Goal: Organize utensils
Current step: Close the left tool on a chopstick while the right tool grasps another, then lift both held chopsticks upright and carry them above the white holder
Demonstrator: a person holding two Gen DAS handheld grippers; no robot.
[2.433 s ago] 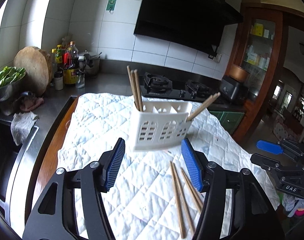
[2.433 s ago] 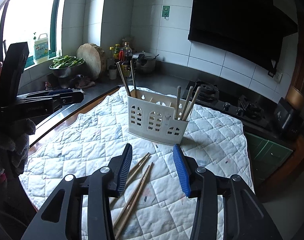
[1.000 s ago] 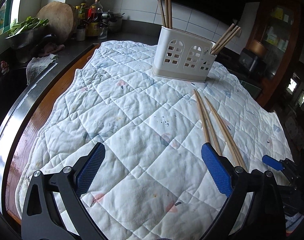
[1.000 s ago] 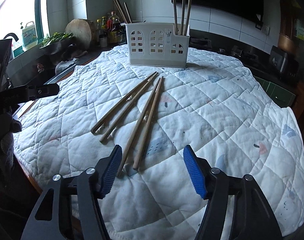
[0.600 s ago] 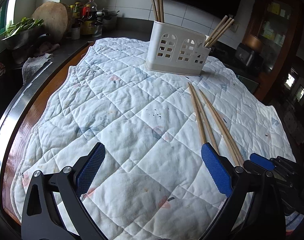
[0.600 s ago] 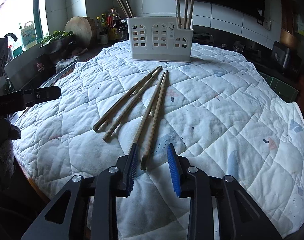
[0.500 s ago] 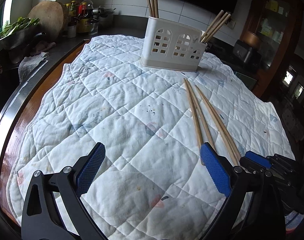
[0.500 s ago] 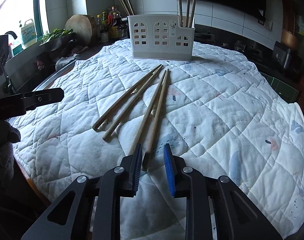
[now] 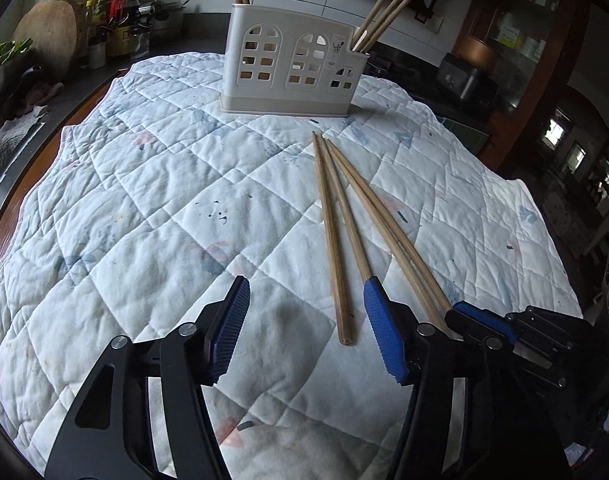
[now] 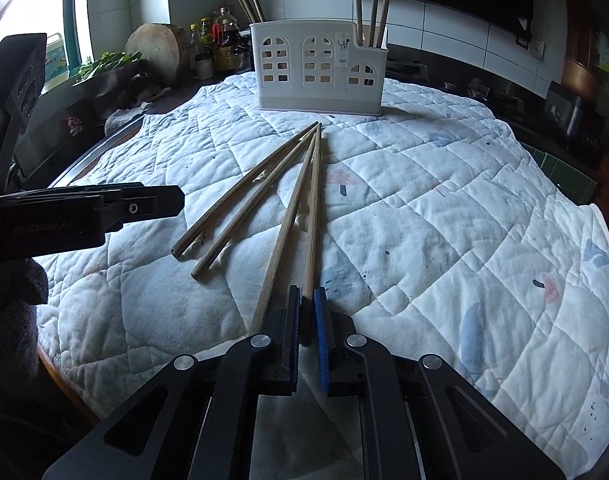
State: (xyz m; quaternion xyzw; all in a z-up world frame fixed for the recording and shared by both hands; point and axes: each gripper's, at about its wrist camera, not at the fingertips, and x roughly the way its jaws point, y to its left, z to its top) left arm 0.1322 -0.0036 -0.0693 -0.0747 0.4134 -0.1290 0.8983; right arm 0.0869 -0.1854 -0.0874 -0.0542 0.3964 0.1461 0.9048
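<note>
Far left there's kitchen clutter on the counter: a round wooden cutting board [image 10: 154, 46], some sauce bottles [image 10: 220, 40] and a bowl of greens [image 10: 104, 64]. Then the white quilted cloth [image 9: 144, 208] spread over the table. The left gripper [image 9: 304, 332] is low over the near part of it, jaws closing. One loose chopstick [image 9: 330, 232] has its near end between the blue pads, but the pads aren't touching it, so nothing's grabbed on that side. A second chopstick [image 9: 346, 216] runs just beside it, under the right-hand pad I think, hard to tell from this angle.

Middle back, the white utensil holder [image 10: 318, 68] stands upright on the cloth, with chopsticks sticking out of its left end and its right end compartment.

Four loose chopsticks fan out from in front of the holder toward the near edge. The right gripper [image 10: 306, 316] is clamped tight on the near end of the rightmost chopstick [image 10: 313, 208], which lies flat on the cloth. Its neighbour [image 10: 288, 220] lies just left of the closed jaws.
</note>
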